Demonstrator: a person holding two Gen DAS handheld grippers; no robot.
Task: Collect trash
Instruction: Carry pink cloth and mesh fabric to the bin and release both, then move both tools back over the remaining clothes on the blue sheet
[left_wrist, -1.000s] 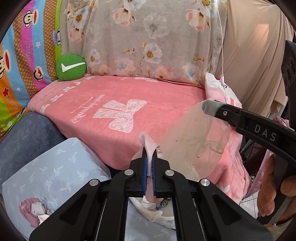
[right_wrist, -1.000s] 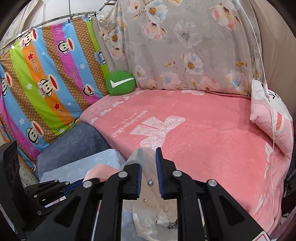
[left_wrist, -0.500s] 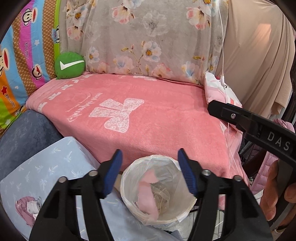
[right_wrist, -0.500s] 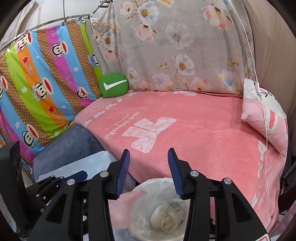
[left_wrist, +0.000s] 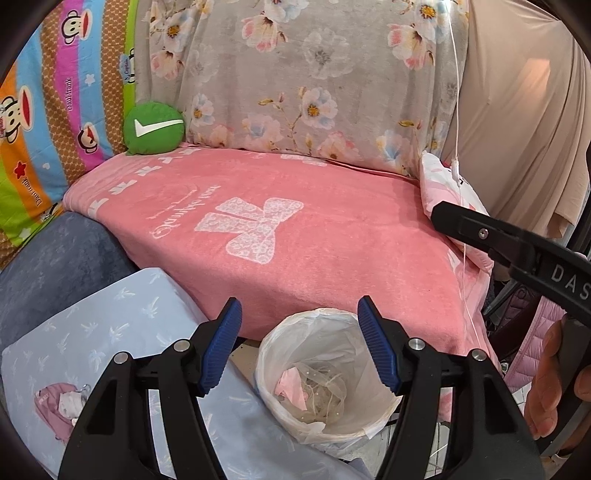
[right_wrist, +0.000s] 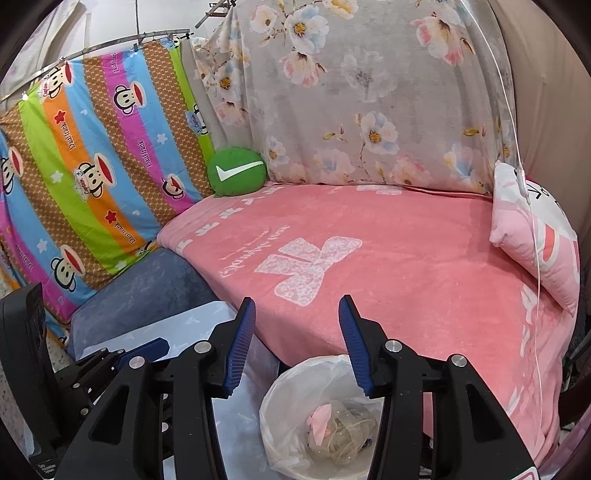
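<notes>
A small bin lined with a white plastic bag (left_wrist: 273, 354) stands on the floor against the bed's front edge; it also shows in the right wrist view (right_wrist: 280, 435). Inside lie a pink scrap (left_wrist: 293, 384) and a clear crumpled wrapper (left_wrist: 325, 391), seen in the right wrist view as the pink scrap (right_wrist: 322, 421) and the wrapper (right_wrist: 347, 435). My left gripper (left_wrist: 300, 343) is open and empty just above the bin. My right gripper (right_wrist: 297, 343) is open and empty above the bin; its body (left_wrist: 517, 254) shows at the right of the left wrist view.
A pink blanket (left_wrist: 295, 229) covers the bed. A green round cushion (left_wrist: 153, 127) sits at its back left, a pink and white pillow (right_wrist: 535, 236) at its right. A light blue pillow (left_wrist: 110, 332) and a dark blue cushion (left_wrist: 55, 258) lie left of the bin. A white cord (left_wrist: 460, 184) hangs at the right.
Both grippers opened. The left let go of the pink scrap and the right let go of the clear wrapper; both pieces now lie in the bin.
</notes>
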